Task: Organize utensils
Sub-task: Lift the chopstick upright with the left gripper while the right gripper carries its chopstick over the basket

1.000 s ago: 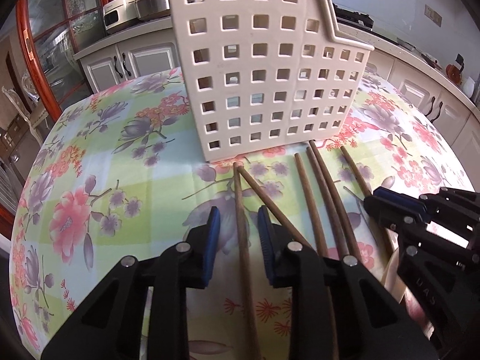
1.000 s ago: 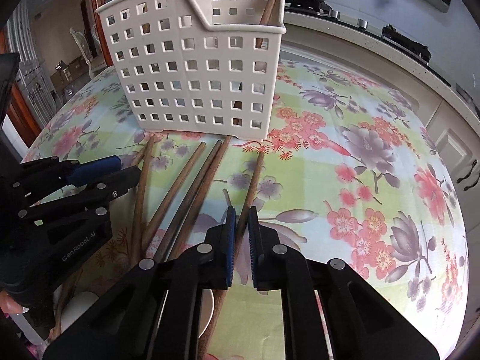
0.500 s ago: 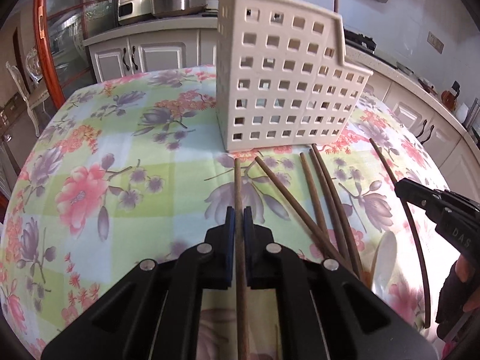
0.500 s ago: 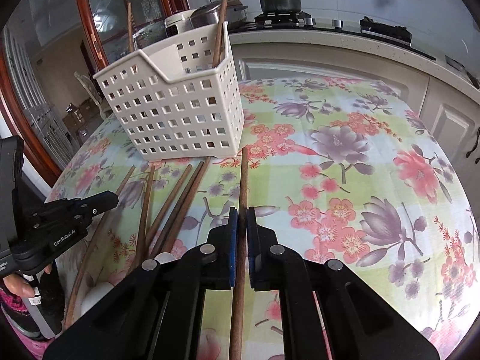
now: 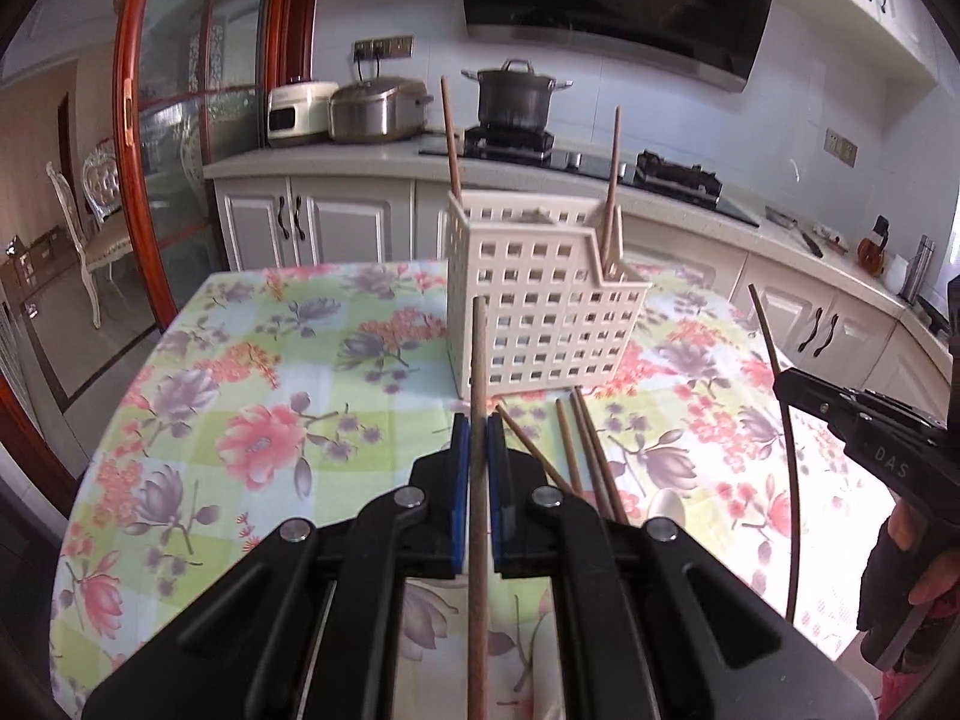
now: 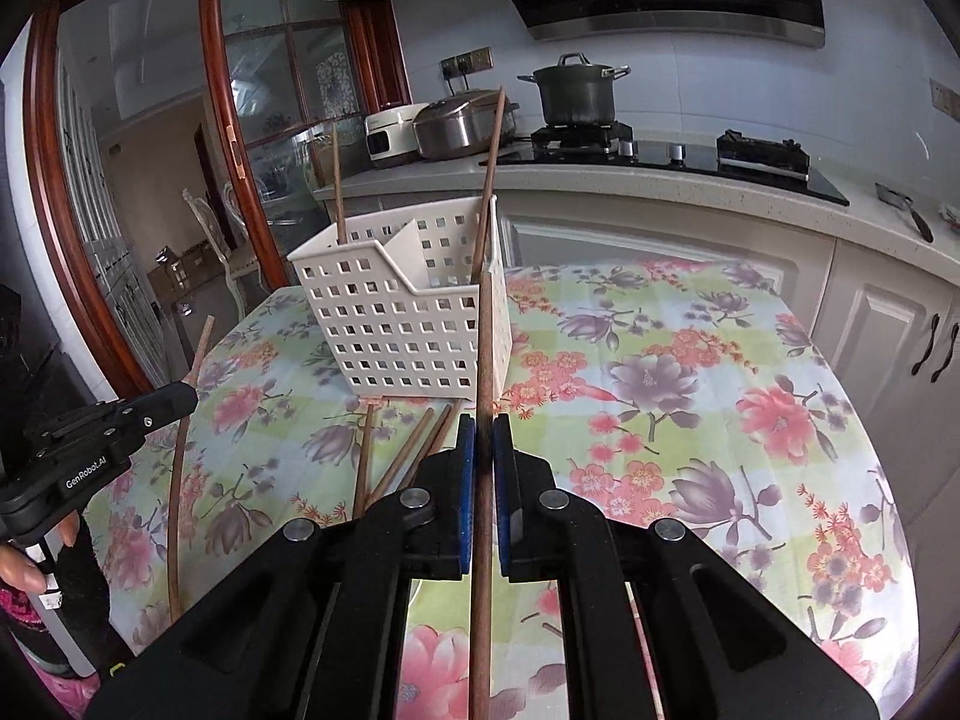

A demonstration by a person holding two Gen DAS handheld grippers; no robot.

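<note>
Left gripper (image 5: 478, 444) clenched on chopstick (image 5: 478, 360); right gripper (image 6: 483, 450) clenched on own stick (image 6: 485, 360). Both sticks had risen off table (image 5: 180, 420) since second ago. Basket (image 5: 540, 312) stood ahead, four sticks (image 5: 585, 456) lay before it. Drop-in likely next.

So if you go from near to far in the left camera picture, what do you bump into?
Left tongs pinching a chopstick → loose chopsticks on the flowery table → white basket → kitchen counter → pot on the stove.
</note>
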